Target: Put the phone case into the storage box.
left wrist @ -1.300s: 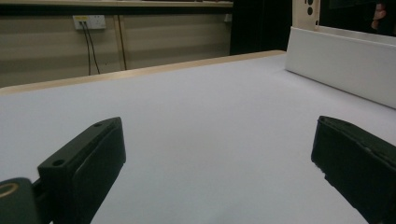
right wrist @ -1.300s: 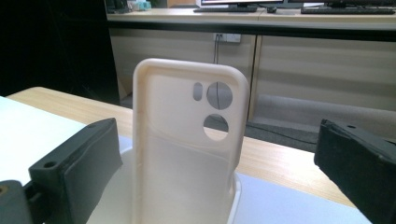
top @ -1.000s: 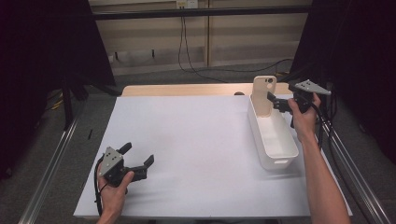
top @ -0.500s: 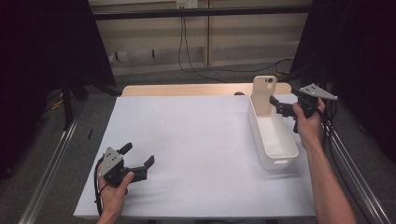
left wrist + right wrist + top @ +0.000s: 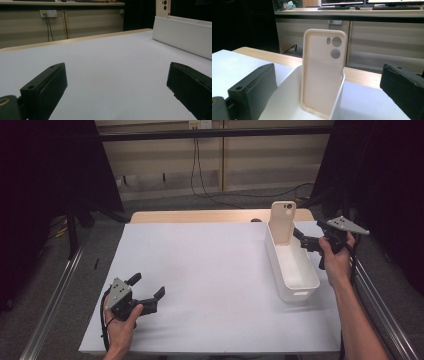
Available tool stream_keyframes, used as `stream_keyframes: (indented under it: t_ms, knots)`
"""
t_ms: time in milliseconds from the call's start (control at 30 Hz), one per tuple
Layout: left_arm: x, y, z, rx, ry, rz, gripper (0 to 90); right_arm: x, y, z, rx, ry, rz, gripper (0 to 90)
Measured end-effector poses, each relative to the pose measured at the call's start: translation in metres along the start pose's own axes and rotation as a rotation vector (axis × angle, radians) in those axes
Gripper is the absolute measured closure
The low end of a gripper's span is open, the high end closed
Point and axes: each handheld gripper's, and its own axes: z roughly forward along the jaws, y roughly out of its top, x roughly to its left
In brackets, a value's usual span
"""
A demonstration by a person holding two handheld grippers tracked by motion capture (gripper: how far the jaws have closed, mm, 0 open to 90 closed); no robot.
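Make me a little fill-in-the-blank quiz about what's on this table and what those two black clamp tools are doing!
1. The beige phone case stands upright, leaning against the far end wall inside the white ____.
2. The right hand-held gripper has its jaws ____, with nothing between them.
3. The left hand-held gripper sits low over the ____ table cover, far from the bin.
4. The phone case's camera cutouts are at its ____ end.

Missing words: bin; open; white; top

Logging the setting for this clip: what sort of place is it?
Probably a lab or office recording station: a white-covered table ringed by black curtains, with desks carrying monitors behind.
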Motion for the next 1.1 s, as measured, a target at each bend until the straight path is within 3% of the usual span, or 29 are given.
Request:
stream_keyframes:
  t_ms: [433,867,1100]
  knots:
    - [-0.001,0.0,-0.002,0.0,-0.002,0.01,3.1,0.007,-0.003,-0.025,-0.015,-0.006,-0.014,0.4]
    - [-0.002,0.0,-0.004,0.004,0.0,0.015,3.4,0.012,-0.009,-0.047,-0.047,0.009,0.024,0.0]
    - [-0.002,0.0,-0.006,0.003,0.004,0.014,3.4,0.017,-0.012,-0.055,-0.05,0.007,0.01,0.0]
